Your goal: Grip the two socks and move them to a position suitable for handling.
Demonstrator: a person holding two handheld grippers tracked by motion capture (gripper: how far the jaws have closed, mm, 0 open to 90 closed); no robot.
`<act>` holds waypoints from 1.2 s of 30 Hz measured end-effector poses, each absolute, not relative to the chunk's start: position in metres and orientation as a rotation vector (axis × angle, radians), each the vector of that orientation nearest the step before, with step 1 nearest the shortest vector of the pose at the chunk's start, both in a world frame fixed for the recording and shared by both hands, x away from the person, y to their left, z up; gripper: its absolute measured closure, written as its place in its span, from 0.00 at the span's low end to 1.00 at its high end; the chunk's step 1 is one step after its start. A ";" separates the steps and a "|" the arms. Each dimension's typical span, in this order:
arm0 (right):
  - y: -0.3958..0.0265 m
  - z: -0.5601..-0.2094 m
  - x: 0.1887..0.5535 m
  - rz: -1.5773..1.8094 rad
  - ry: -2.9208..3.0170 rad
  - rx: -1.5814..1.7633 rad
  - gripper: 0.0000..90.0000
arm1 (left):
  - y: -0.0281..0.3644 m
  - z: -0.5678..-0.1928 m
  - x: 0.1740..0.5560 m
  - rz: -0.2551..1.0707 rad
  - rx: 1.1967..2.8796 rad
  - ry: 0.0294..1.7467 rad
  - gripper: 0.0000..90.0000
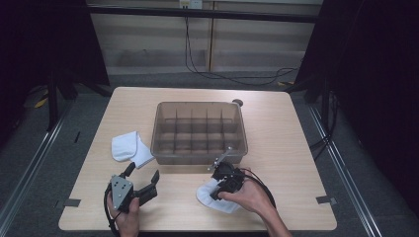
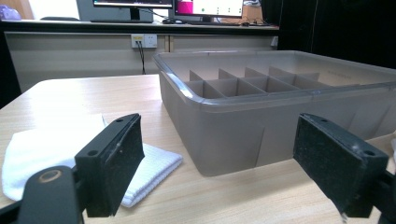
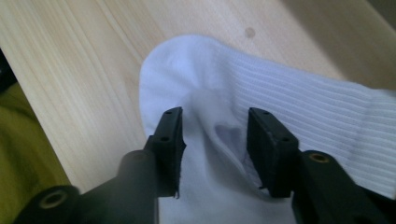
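Observation:
A white sock [image 1: 223, 204] lies on the wooden table [image 1: 281, 133] near the front edge. My right gripper [image 1: 216, 191] points down onto it. In the right gripper view the right gripper [image 3: 212, 128] stands open, its jaws half apart, and a raised fold of the ribbed sock [image 3: 289, 88] sits between the pads, which do not squeeze it. A second white sock [image 1: 126, 147] lies folded to the left of the bin. My left gripper [image 1: 143, 173] rests just in front of it, wide open with nothing between its jaws. In the left gripper view, the left gripper [image 2: 217, 140] faces this sock [image 2: 42, 144] and the bin.
A translucent grey bin [image 1: 200, 104] with a grid of dividers stands at the table's middle; its near wall [image 2: 233, 135] is close ahead of the left gripper. Cables lie on the floor behind the table. Dark stands flank both sides.

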State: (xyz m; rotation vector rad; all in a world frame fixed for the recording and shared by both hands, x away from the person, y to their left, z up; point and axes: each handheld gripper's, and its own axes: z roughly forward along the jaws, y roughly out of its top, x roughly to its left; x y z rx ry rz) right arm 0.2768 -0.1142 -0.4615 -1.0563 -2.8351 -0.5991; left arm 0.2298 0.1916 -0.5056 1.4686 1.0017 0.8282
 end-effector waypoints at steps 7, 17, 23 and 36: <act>-0.126 -0.448 0.275 -0.738 -2.844 -1.124 0.35 | 0.192 -0.506 0.230 0.829 1.469 1.002 0.18; -0.141 -0.439 0.267 -1.089 -2.797 -1.191 0.21 | 0.192 -0.506 0.230 0.825 1.467 1.000 0.18; -0.160 -0.443 0.257 -1.348 -2.715 -1.254 0.16 | 0.192 -0.506 0.230 0.829 1.471 1.005 0.18; -0.227 -0.458 0.233 -1.796 -2.471 -1.606 0.16 | 0.191 -0.505 0.230 0.832 1.482 0.997 0.18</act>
